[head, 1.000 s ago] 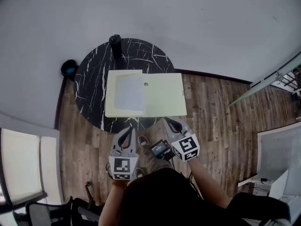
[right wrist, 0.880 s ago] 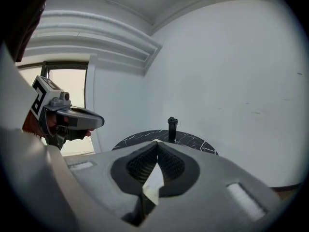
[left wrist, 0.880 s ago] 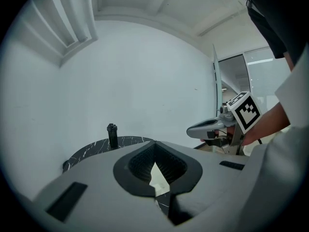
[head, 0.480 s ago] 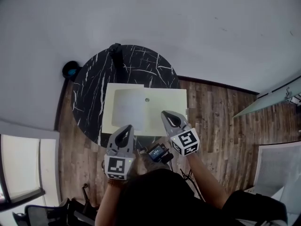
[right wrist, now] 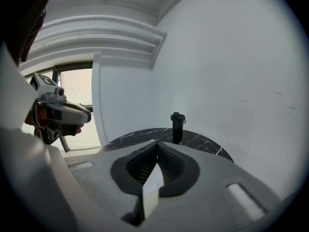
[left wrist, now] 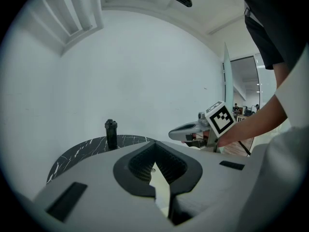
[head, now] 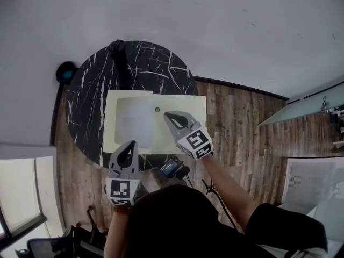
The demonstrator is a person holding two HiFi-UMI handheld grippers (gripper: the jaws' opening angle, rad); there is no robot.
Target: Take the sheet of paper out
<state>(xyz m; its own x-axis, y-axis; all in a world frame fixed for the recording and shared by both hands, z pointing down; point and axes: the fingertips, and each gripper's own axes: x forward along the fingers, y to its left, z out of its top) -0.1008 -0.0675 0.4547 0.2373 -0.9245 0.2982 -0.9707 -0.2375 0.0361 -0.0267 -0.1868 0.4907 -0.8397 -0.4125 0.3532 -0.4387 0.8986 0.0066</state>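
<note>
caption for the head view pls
Right gripper over a pale yellow folder, left gripper at its near edge, on a round black marble table.

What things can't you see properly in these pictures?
- White sheet of paper: head view shows it only faintly inside the pale yellow folder; any print is too small.
- Folder's near right part: head view, covered by the right gripper.
- Small dark thing on the floor: head view, partly behind the round black marble table; cannot tell what.
</note>
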